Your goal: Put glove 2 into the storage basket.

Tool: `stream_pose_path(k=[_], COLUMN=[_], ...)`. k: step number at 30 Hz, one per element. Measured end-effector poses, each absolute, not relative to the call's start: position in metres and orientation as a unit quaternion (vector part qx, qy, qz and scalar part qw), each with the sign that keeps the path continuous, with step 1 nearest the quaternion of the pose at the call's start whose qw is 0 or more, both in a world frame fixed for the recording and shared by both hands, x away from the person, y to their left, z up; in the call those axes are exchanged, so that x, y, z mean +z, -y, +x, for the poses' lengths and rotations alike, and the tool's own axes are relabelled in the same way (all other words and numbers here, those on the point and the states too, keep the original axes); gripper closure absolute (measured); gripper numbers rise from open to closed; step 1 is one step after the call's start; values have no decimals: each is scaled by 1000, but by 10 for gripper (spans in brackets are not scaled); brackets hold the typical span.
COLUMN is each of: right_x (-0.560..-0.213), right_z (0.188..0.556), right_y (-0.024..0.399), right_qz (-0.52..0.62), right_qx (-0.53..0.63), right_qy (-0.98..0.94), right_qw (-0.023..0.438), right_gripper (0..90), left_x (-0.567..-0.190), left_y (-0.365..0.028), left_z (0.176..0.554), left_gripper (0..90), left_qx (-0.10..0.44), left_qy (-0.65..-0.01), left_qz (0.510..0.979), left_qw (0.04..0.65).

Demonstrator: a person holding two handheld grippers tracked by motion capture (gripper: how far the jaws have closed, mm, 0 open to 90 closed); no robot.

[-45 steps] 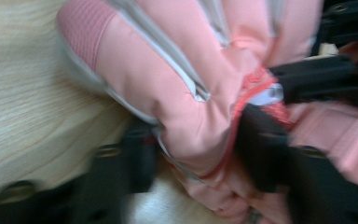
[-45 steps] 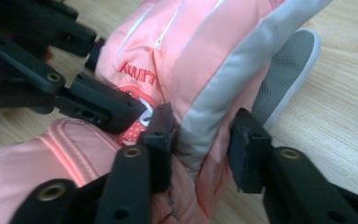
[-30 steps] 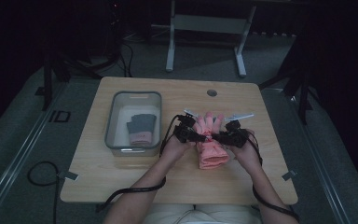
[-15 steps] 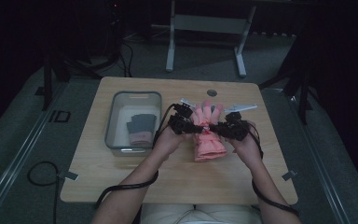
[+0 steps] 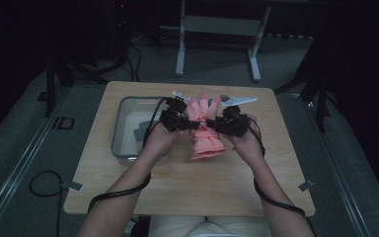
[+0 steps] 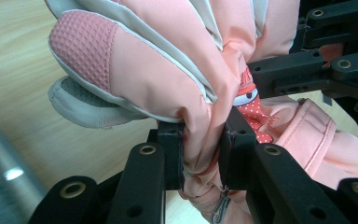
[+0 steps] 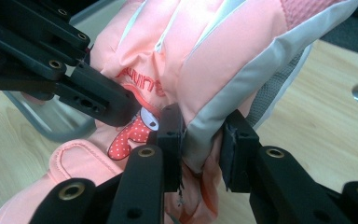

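Observation:
A pink padded glove (image 5: 205, 129) with grey trim is held above the middle of the wooden table (image 5: 187, 182), fingers pointing away from me. My left gripper (image 5: 193, 125) pinches its left side at the wrist, and the right gripper (image 5: 212, 126) pinches its right side. In the left gripper view the jaws are shut on a fold of the glove (image 6: 168, 60), gripper (image 6: 204, 156). In the right gripper view the jaws clamp the glove's (image 7: 205, 56) grey-edged side, gripper (image 7: 200, 151), with the other gripper's black jaws at left.
A clear plastic bin (image 5: 124, 129) stands at the left of the table, with dark folded items (image 5: 143, 129) inside. A small dark round mark lies at the table's far edge. Metal stand legs (image 5: 217, 44) are on the floor beyond.
Both grippers have carried the glove up and away from me, toward the far part of the table. Its fingers now stand more upright.

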State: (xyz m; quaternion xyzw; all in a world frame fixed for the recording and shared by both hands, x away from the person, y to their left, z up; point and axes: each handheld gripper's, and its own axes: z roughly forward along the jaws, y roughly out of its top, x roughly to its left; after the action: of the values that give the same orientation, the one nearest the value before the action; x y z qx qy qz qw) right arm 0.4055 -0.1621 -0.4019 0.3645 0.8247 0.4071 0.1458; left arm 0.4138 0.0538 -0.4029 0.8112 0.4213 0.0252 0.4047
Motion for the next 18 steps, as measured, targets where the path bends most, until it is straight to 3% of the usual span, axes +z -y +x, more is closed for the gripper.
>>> stream_pose_path(k=[18], right_x=[-376], right_z=[438], right_y=[70], right_qz=[326], right_qx=[427], right_qy=[-835], right_qw=[122], right_gripper=[722], left_x=[-368], left_y=[-141], left_z=[424], left_gripper=[730], left_qx=[64], left_qy=[-472], left_qz=[794], left_qw=[378])
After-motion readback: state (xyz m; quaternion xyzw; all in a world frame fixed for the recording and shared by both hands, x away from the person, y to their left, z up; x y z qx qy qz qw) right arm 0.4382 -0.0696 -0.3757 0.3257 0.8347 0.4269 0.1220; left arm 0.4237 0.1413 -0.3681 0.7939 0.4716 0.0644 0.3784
